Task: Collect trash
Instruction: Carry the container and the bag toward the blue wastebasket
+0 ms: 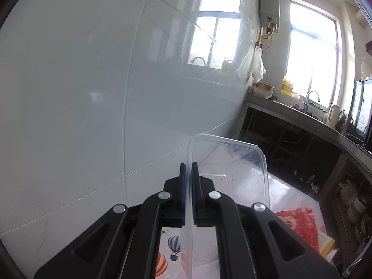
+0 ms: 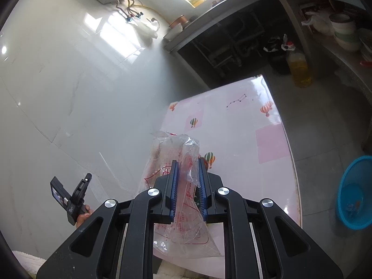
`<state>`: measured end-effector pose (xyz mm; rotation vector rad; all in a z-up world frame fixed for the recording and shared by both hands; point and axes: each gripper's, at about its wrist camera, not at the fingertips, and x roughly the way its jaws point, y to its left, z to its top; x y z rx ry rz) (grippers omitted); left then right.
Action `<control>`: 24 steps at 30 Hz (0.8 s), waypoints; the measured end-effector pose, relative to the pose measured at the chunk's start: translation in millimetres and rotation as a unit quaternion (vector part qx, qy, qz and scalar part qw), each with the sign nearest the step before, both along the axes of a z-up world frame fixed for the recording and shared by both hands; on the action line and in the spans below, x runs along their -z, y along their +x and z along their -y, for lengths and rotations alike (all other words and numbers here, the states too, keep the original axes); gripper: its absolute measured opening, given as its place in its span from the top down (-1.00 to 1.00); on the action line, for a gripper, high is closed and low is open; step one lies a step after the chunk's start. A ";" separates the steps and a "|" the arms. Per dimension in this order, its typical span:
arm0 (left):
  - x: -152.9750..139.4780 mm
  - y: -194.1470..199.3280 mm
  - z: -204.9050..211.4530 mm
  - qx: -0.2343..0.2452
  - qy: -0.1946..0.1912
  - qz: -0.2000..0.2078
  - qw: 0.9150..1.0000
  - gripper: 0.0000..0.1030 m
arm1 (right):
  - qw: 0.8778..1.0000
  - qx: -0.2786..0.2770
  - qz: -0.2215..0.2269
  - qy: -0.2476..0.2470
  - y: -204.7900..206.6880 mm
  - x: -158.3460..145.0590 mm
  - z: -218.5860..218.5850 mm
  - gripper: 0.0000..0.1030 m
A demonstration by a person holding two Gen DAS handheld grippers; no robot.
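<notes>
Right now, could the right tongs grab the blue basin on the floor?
Probably not yet: the right tongs are shut on the clear plastic bag, and the blue basin sits on the floor beyond the table's edge.

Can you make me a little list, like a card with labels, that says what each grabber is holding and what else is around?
Left gripper: shut on the rim of a clear rectangular plastic lid, lifted off the table
Right gripper: shut on a crinkly clear plastic bag with red print
Table: pink tablecloth with hot-air balloons
Floor: round blue plastic basin, bottle of yellow oil
</notes>
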<state>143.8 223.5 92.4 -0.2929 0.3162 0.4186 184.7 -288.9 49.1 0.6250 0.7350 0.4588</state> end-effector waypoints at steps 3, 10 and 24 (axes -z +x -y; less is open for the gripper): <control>-10.9 2.9 15.6 0.027 0.007 0.011 1.000 0.93 | 1.000 0.015 -0.002 0.002 -8.3 0.2 8.4 0.71; -31.9 12.1 62.8 0.101 0.023 0.025 0.994 0.93 | 0.998 0.055 0.000 0.012 -32.3 6.9 38.4 0.71; -67.9 34.3 254.7 0.334 0.044 0.030 0.941 0.93 | 0.986 0.160 -0.005 0.036 -92.2 28.9 117.9 0.71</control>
